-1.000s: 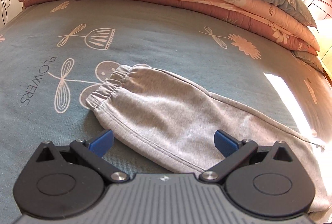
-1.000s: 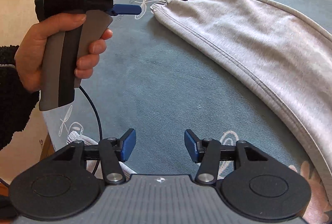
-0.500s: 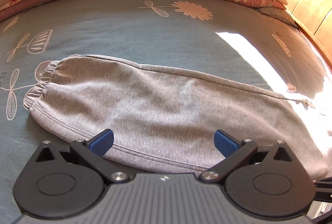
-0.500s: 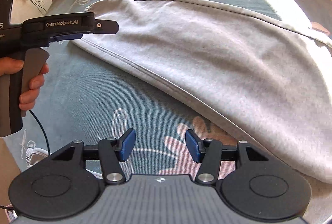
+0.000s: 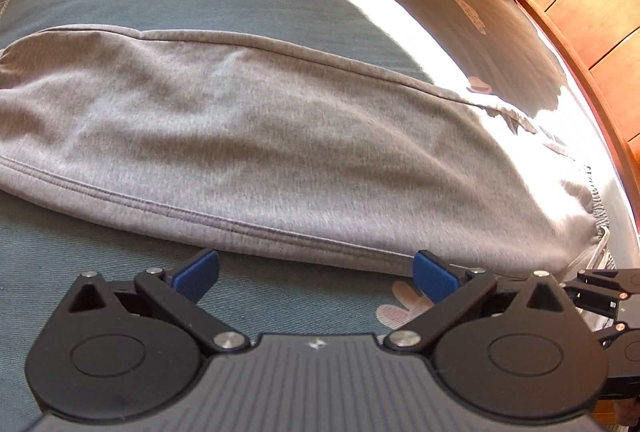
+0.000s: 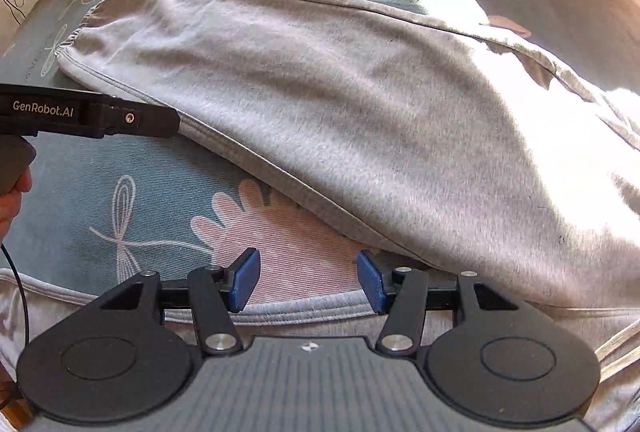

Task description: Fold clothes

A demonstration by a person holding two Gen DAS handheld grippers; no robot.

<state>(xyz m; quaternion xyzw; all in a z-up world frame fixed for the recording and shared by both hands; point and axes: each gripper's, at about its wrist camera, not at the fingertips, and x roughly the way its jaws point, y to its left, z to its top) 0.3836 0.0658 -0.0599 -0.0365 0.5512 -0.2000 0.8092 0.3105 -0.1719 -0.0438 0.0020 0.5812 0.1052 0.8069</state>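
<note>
the grey sweatpants [image 6: 360, 119] lie flat and lengthwise on the blue flowered bed [image 6: 160, 199], apparently folded leg over leg already, cuff at one end and waistband at the other; the crosswise folds look still to do. both left tongs [image 5: 316, 274] and right tongs [image 6: 308, 282] hover near its near edge, jaws apart, gripping nothing.
</note>
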